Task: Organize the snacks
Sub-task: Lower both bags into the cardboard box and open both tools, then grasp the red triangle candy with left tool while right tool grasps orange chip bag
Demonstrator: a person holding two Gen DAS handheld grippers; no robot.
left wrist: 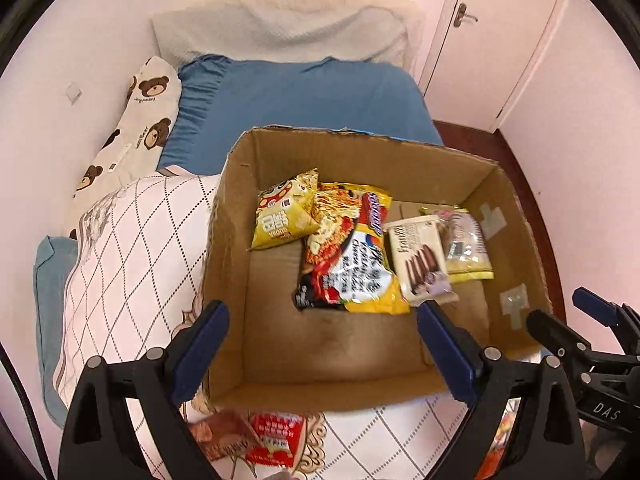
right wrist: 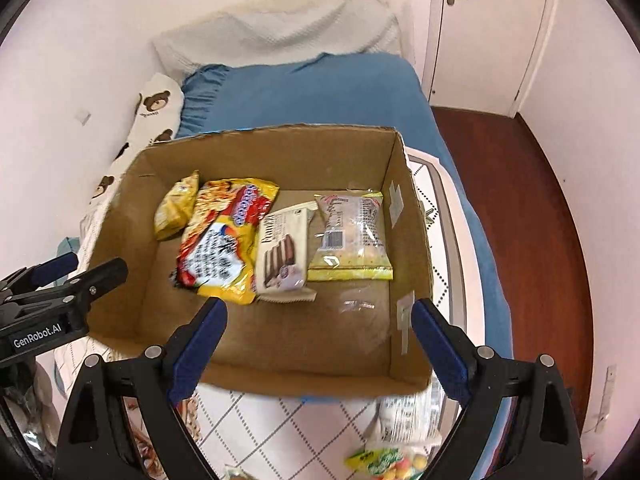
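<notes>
An open cardboard box (left wrist: 232,240) (right wrist: 412,216) sits on the bed. Inside lie a small yellow snack bag (left wrist: 286,212) (right wrist: 176,208), a large yellow noodle packet (left wrist: 352,252) (right wrist: 224,240), a white wafer pack (left wrist: 420,260) (right wrist: 282,252) and a clear cake packet (left wrist: 466,244) (right wrist: 352,236). My left gripper (left wrist: 322,320) hovers open above the box's near side, nothing between its fingers. My right gripper (right wrist: 320,320) also hangs open and empty above the box. More snacks lie in front of the box: a red packet (left wrist: 276,436), a brown packet (left wrist: 220,432), a white packet (right wrist: 404,420) and a candy bag (right wrist: 384,462).
The box rests on a white quilt with a diamond pattern (left wrist: 132,248) (right wrist: 280,432). Behind it lie a blue blanket (left wrist: 304,96) and a bear-print pillow (left wrist: 140,128). Pink walls, a door (right wrist: 492,32) and dark wood floor (right wrist: 516,216) are to the right of the bed.
</notes>
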